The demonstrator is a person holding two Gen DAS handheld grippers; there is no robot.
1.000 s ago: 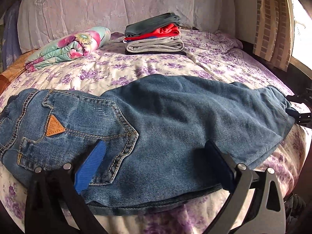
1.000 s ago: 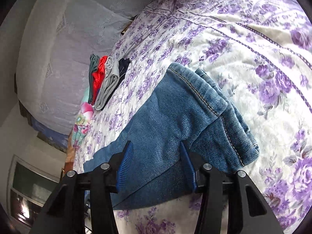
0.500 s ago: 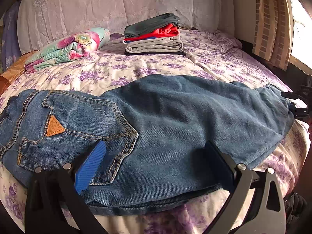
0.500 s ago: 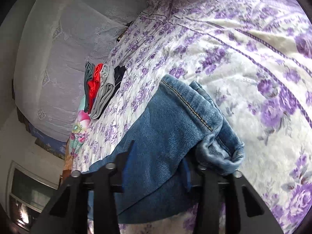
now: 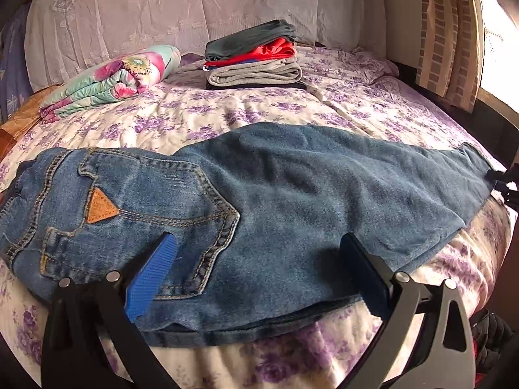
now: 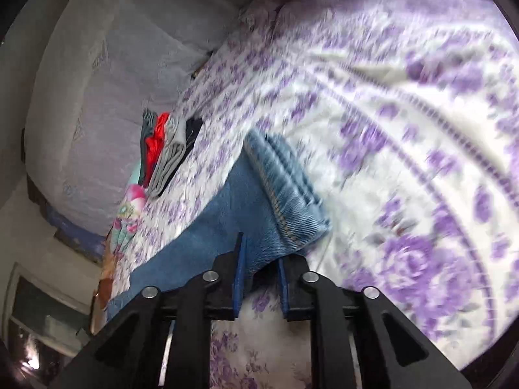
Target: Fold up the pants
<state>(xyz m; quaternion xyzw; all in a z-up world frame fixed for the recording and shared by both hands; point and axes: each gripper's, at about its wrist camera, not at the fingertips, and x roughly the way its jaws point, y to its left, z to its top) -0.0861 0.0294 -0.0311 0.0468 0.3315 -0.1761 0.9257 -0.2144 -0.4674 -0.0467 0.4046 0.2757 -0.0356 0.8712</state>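
Your jeans [image 5: 275, 201] lie flat across the near edge of the bed [image 5: 373, 103], waist to your left. Your left gripper [image 5: 256, 272] hovers over them, jaws spread wide, holding nothing. Your right gripper [image 6: 259, 259] is at the leg hem, jaws opening, denim between them. Behind the jeans sit a clothes stack [image 5: 253, 58] and a floral quilt [image 5: 113, 81], well apart from them.

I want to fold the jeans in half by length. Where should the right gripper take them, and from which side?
Grip the hem end of the jeans, where the stacked cuff edges lie together. Probably come in low from the bed edge, along the leg, as the right gripper points now, its jaws opening.
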